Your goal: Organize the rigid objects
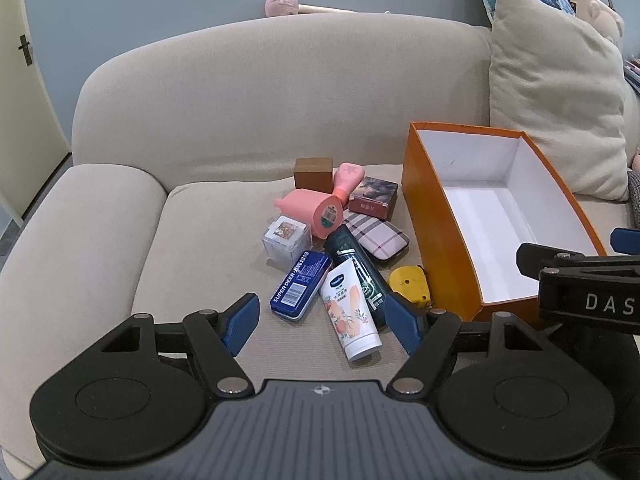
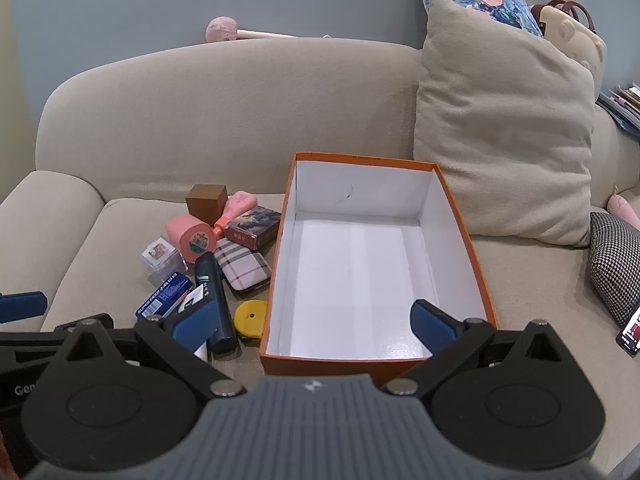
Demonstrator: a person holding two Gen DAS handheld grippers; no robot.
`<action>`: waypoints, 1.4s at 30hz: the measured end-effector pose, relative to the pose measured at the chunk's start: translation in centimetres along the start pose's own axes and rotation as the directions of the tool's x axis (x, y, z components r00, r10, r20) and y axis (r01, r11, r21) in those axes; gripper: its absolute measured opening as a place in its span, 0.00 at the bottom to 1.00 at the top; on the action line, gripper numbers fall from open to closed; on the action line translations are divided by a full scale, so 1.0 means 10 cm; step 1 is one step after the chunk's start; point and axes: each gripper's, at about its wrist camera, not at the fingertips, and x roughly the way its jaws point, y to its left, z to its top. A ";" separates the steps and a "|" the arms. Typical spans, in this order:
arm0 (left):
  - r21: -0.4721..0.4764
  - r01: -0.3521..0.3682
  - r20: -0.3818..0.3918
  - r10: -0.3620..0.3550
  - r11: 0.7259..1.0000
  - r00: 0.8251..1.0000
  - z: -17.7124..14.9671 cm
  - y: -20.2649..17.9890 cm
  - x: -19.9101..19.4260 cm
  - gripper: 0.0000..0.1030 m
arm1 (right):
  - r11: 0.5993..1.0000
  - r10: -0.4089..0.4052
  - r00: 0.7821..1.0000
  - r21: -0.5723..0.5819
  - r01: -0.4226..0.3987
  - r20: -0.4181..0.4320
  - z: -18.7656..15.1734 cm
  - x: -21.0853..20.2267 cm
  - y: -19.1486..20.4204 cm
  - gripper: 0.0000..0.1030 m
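A pile of small items lies on the beige sofa seat (image 1: 200, 240): a white Vaseline tube (image 1: 352, 312), a blue Super Deer tin (image 1: 300, 286), a dark green tube (image 1: 356, 266), a yellow tape measure (image 1: 410, 282), a plaid case (image 1: 376, 236), a pink bottle (image 1: 312, 210), a clear cube (image 1: 286, 238), a brown box (image 1: 314, 175) and a printed box (image 1: 374, 196). An empty orange box (image 2: 460, 216) with a white inside stands to their right. My left gripper (image 1: 324, 324) is open, just in front of the pile. My right gripper (image 2: 316, 326) is open over the orange box's near end.
A large beige cushion (image 2: 504, 132) leans behind the orange box. A houndstooth cushion (image 2: 616, 264) and a phone (image 2: 630, 332) lie at the right. The sofa armrest (image 1: 80, 216) is at the left. A pink mallet (image 1: 280, 4) rests on the sofa back.
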 end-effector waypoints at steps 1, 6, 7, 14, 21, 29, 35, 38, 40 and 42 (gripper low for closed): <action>-0.001 0.001 0.000 -0.001 1.000 1.000 0.00 0.00 0.00 0.82 | 1.000 -0.001 1.000 -0.002 0.001 -0.001 0.00 0.00 0.00 0.99; -0.004 0.000 -0.001 0.000 1.000 1.000 -0.02 0.00 0.00 0.82 | 1.000 -0.008 1.000 -0.011 0.008 -0.003 -0.01 0.00 0.03 0.99; -0.005 -0.001 -0.001 0.001 1.000 1.000 -0.03 -0.01 0.00 0.82 | 1.000 -0.009 1.000 -0.013 0.009 -0.003 0.00 0.00 0.03 0.99; -0.007 0.003 0.001 -0.003 1.000 1.000 -0.03 0.00 -0.01 0.82 | 1.000 -0.009 1.000 -0.025 0.009 -0.006 -0.01 0.01 0.07 0.99; -0.009 0.006 0.000 -0.006 1.000 1.000 -0.04 0.01 0.00 0.82 | 0.999 -0.008 1.000 -0.034 0.008 -0.010 -0.01 0.01 0.09 0.99; -0.014 0.008 -0.010 -0.008 1.000 1.000 -0.05 0.03 0.01 0.82 | 0.999 -0.010 1.000 -0.037 0.009 -0.014 0.00 0.03 0.11 0.99; -0.024 0.013 -0.016 -0.013 1.000 1.000 -0.06 0.06 0.03 0.81 | 0.999 0.024 0.999 -0.030 -0.024 -0.021 -0.02 0.07 0.13 0.99; -0.032 0.026 -0.016 -0.027 0.999 1.000 -0.05 0.10 0.04 0.81 | 0.998 0.057 0.998 -0.015 -0.058 -0.024 -0.03 0.11 0.13 0.99; -0.043 0.048 -0.017 -0.049 0.998 0.999 -0.04 0.15 0.06 0.81 | 0.997 0.077 0.997 -0.005 -0.077 -0.013 -0.03 0.13 0.13 0.99; -0.043 0.071 -0.016 -0.072 0.997 0.997 -0.03 0.19 0.10 0.78 | 0.996 0.089 0.996 -0.006 -0.089 0.004 -0.02 0.15 0.12 0.98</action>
